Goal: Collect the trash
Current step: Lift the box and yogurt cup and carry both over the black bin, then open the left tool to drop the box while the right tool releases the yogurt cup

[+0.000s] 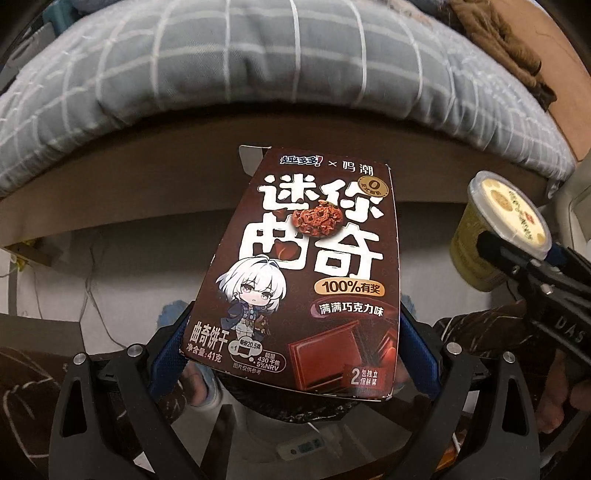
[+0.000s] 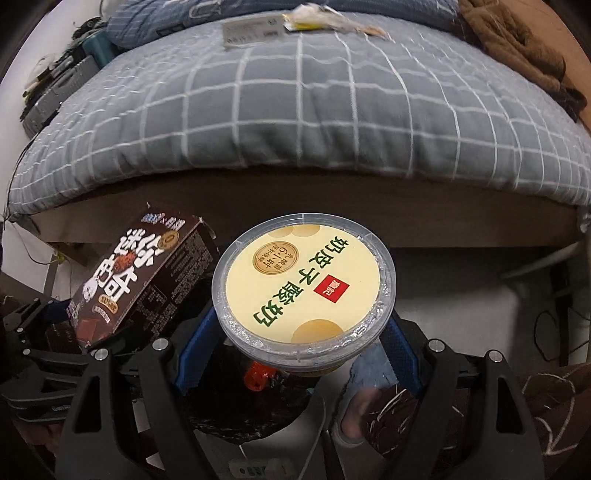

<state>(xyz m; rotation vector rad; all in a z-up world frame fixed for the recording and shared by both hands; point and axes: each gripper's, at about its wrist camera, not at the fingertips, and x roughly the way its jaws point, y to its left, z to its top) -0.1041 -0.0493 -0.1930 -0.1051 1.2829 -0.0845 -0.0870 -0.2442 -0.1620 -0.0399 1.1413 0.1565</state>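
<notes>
Left wrist view showed your left tongs [image 1: 291, 354] pinching the brown cookie box [image 1: 306, 273] before the bed [image 1: 258, 74]. Your right tongs [image 2: 295, 350] clamped the yogurt cup [image 2: 303, 291] just beside it.

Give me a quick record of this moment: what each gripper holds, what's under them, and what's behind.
left gripper: shut on cookie box, held upright
right gripper: shut on yogurt cup, lid sealed
below: black bin bag, open, something red inside
behind: bed with grey checked quilt
on bed: crumpled wrapper
</notes>
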